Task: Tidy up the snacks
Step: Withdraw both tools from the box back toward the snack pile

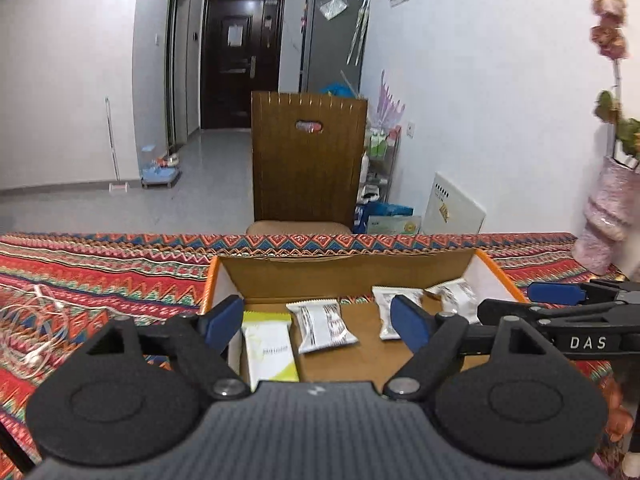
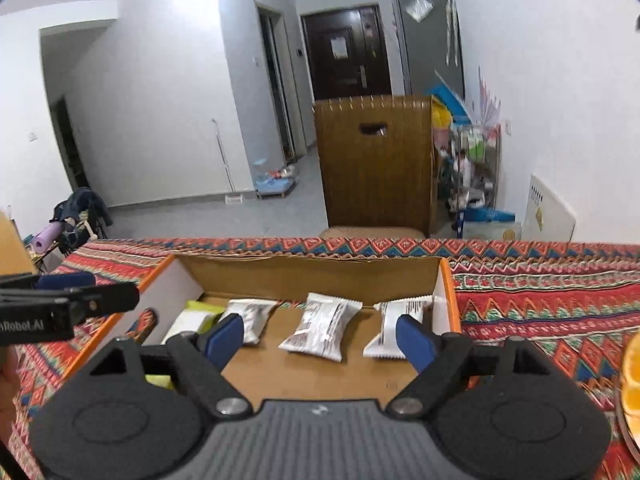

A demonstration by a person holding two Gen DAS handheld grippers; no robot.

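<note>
An open cardboard box with orange-edged sides sits on the patterned tablecloth. Inside lie a white-and-green snack packet at the left and three white snack packets in a row. My left gripper is open and empty, above the box's near left part. My right gripper is open and empty, above the box's near middle. The right gripper shows at the right of the left wrist view; the left gripper shows at the left of the right wrist view.
A white earphone cable lies on the cloth left of the box. A pink vase with flowers stands at the table's far right. A plate with orange slices is at the right edge. A wooden chair stands behind the table.
</note>
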